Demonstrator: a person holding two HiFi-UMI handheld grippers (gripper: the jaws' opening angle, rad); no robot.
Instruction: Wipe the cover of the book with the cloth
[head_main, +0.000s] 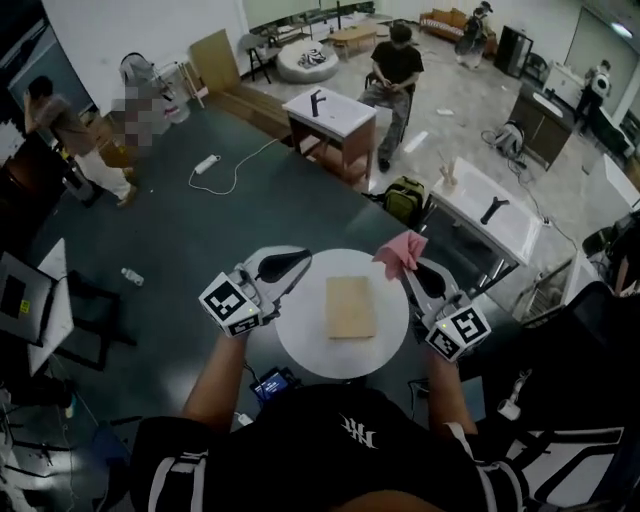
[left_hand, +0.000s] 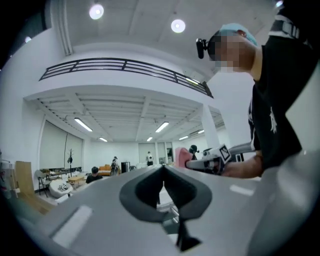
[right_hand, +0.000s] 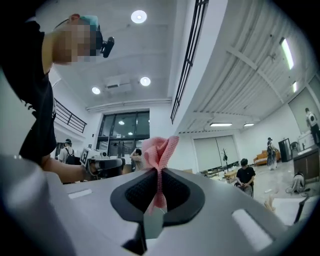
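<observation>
**Book** (head_main: 351, 307): plain tan cover, rectangular, lying flat. It sits near the middle of the round white table (head_main: 300, 350), a little toward the right, with its long edges running away from the person. Nothing touches it, and it lies between the two grippers as the head view shows them.

**Cloth** (head_main: 402, 250): pink, bunched into a loose tuft. It is held up near the table's far right edge, apart from the book.

**Right gripper** (head_main: 408, 270): jaws pressed together on the cloth. A thin strip of it runs down between the pads and the tuft stands above the tips.

**Left gripper** (head_main: 300, 260): jaws closed tip to tip with nothing between them, held at the table's left edge.

**Table**: it carries the book.

**Head view only:**
- the book and the table
- dark floor
- a seated person in black (head_main: 393, 75)
- two white desks (head_main: 330, 110) (head_main: 485, 205)
- a green bag (head_main: 403, 197) (contents not visible)
- a power strip (head_main: 207, 163) with its cable

**Left gripper view:**
- its own shut jaws (pads meeting along one line)
- a balcony railing (left_hand: 125, 67)
- ceiling lamps
- the right gripper (left_hand: 200, 161), side on, with the cloth (left_hand: 181, 156) at its tip

**Right gripper view:**
- the cloth (right_hand: 159, 150) up close (a fine mesh weave, seen nowhere else)
- the left gripper (right_hand: 100, 165) beyond it
- tall windows behind
</observation>
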